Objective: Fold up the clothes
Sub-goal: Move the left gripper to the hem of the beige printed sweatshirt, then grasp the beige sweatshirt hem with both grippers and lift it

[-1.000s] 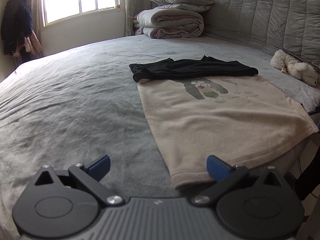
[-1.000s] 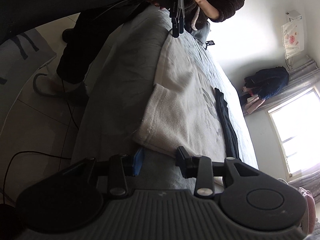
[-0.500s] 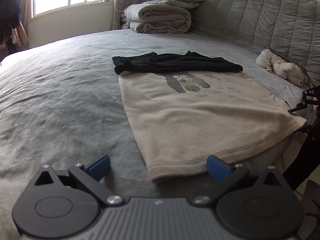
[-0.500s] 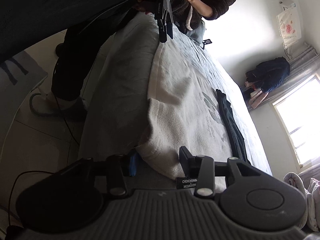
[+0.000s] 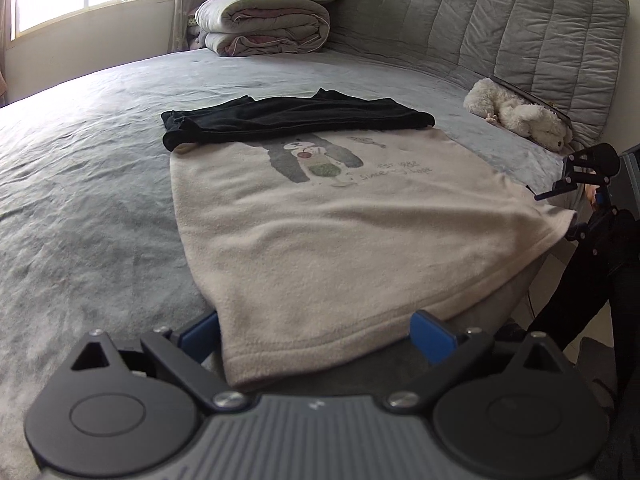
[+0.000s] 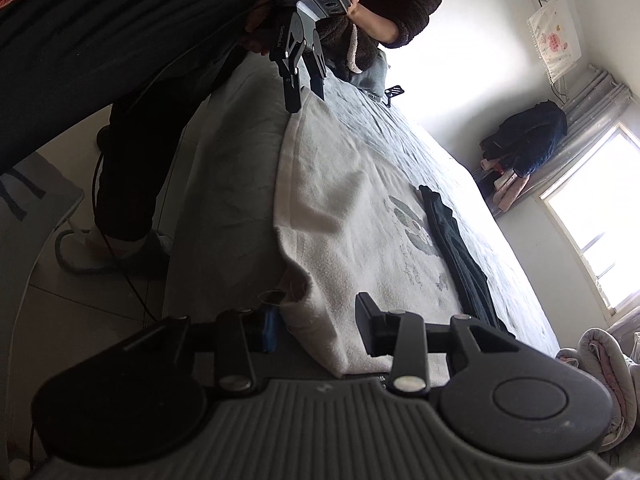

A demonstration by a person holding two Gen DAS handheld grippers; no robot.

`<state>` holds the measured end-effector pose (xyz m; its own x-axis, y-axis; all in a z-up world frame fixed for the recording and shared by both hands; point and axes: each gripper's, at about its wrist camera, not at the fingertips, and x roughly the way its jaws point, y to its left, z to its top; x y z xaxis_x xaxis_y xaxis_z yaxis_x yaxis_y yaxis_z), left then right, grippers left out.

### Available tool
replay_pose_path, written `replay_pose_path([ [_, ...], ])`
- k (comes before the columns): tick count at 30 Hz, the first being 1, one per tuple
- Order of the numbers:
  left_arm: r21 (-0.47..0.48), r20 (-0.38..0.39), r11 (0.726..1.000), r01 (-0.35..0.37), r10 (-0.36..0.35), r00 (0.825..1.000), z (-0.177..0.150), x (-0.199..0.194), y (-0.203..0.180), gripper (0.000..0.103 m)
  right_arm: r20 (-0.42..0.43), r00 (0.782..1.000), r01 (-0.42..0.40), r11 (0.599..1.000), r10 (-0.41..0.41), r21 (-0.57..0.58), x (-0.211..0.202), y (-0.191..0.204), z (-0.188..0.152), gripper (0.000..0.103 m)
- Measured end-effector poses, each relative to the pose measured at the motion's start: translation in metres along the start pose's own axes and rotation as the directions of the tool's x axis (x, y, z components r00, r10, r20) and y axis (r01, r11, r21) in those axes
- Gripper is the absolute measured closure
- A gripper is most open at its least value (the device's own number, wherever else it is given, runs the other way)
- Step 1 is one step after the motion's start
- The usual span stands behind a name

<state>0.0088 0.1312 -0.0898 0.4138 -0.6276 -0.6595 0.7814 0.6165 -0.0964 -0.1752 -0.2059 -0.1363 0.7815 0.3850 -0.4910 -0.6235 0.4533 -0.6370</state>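
Observation:
A cream garment (image 5: 320,240) with a bear print lies flat on the grey bed (image 5: 80,200), and a folded black garment (image 5: 296,118) lies across its far end. My left gripper (image 5: 316,338) straddles the near hem corner; its jaws are closing, and the blue pads stand wide apart without pressing the cloth. From the right wrist view the left gripper (image 6: 306,98) shows at the cream garment's (image 6: 360,208) far corner, held in a person's hands. My right gripper (image 6: 316,326) stands partly open with the other hem corner bunched between its fingers. It also shows as the right gripper (image 5: 558,216) at the bed's edge.
Folded quilts and a pillow (image 5: 264,28) are stacked by the padded headboard (image 5: 500,20). A white plush toy (image 5: 520,116) lies at the bed's right side. The person's legs (image 6: 128,184) and a cable are on the floor beside the bed. A dark jacket (image 6: 528,136) hangs near the window.
The left gripper came forward until the hem corner lay between its jaws, which narrowed a little. The right gripper rolled and slid onto its corner, which now bunches between the fingers.

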Motion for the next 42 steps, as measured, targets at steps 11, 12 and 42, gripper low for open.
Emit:
replay_pose_path([
  [11,-0.11,-0.016,0.992,-0.055,0.054,0.998,0.008,0.004,0.016,0.073,-0.002,1.0,-0.004,0.998,0.004,0.062,0.006,-0.007,0.005,0.091],
  [12,-0.111,-0.018,0.992,-0.058,0.057,0.998,0.008,0.004,0.016,0.077,-0.001,1.0,-0.002,0.998,0.002,0.066,0.005,-0.008,0.005,0.092],
  [42,-0.051,-0.045,0.993,-0.109,0.107,0.993,0.015,0.009,0.008,0.087,-0.007,1.0,0.031,0.983,-0.03,0.184,0.009,-0.026,0.006,0.096],
])
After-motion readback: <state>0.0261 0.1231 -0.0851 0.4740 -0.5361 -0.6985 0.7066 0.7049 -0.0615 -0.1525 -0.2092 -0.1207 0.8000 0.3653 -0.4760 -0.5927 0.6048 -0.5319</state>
